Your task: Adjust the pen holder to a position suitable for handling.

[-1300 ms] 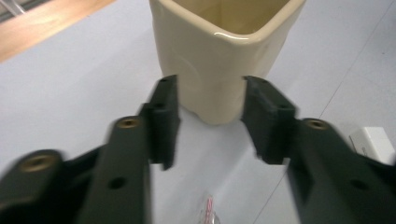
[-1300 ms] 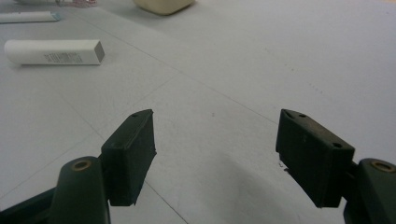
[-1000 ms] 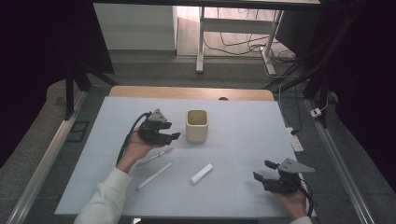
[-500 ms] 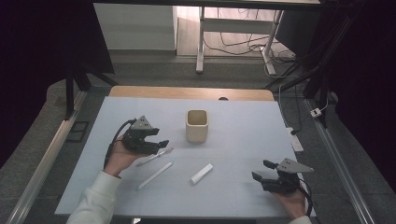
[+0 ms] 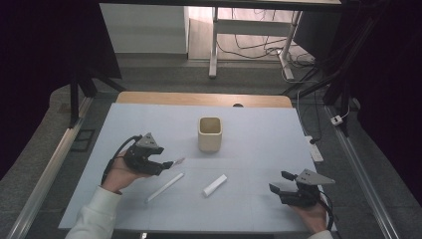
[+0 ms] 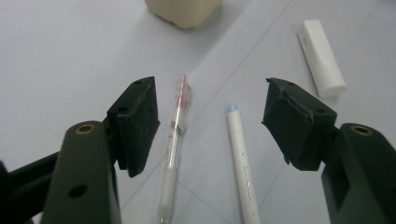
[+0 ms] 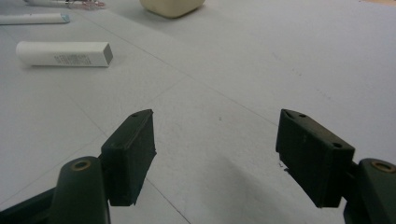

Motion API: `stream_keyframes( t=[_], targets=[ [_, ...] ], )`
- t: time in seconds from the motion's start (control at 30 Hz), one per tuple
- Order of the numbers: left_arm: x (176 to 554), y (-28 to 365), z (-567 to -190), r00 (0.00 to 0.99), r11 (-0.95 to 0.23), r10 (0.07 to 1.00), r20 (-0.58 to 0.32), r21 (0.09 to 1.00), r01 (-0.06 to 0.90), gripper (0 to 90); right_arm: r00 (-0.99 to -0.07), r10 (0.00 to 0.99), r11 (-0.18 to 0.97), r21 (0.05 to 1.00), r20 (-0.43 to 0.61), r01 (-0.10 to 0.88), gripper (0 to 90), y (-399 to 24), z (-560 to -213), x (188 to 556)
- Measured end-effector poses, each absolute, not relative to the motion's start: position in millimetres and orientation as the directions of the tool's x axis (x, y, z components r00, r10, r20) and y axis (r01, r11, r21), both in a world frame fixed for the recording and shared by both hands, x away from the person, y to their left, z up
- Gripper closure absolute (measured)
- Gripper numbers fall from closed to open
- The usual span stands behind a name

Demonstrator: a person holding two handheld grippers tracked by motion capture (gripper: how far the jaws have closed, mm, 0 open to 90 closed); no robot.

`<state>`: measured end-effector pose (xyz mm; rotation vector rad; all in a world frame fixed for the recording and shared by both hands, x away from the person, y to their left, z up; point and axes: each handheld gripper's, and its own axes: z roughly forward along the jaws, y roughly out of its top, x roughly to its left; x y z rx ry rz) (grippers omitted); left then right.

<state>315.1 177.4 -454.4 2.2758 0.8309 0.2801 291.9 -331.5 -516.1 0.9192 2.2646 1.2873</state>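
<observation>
A cream square cup (image 5: 209, 133) stands ahead and to the right of the left claw (image 5: 168, 164). A white tube (image 5: 214, 184) lies flat on the pale blue table (image 5: 259, 129), between that claw and the right claw (image 5: 278, 182).

A pale table (image 5: 149, 119) stands on grey floor (image 5: 164, 74), with dark walls either side.

cup (image 5: 209, 133) mid-table, pens (image 5: 164, 186) close together

Left gripper (image 5: 169, 165) (jaws just opening) and right gripper (image 5: 278, 181) gape.
</observation>
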Motion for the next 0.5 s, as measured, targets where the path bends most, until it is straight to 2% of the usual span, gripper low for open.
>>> stream_keyframes(
  t=[0.3, 0.5],
  targets=[
    [309.1, 179.6, -458.4, 0.775, -0.588, 0.632, -0.016, 0.642, 0.492, 33.8, -0.718, 0.696, 0.375, 0.856, -0.006, 0.356, 27.8, -330.9, -516.5, 291.4],
    [304.4, 179.3, -457.7, 0.763, -0.618, 0.645, 0.033, 0.611, 0.495, 33.8, -0.719, 0.695, 0.376, 0.856, -0.008, 0.355, 27.8, -331.0, -516.6, 291.6]
  ],
)
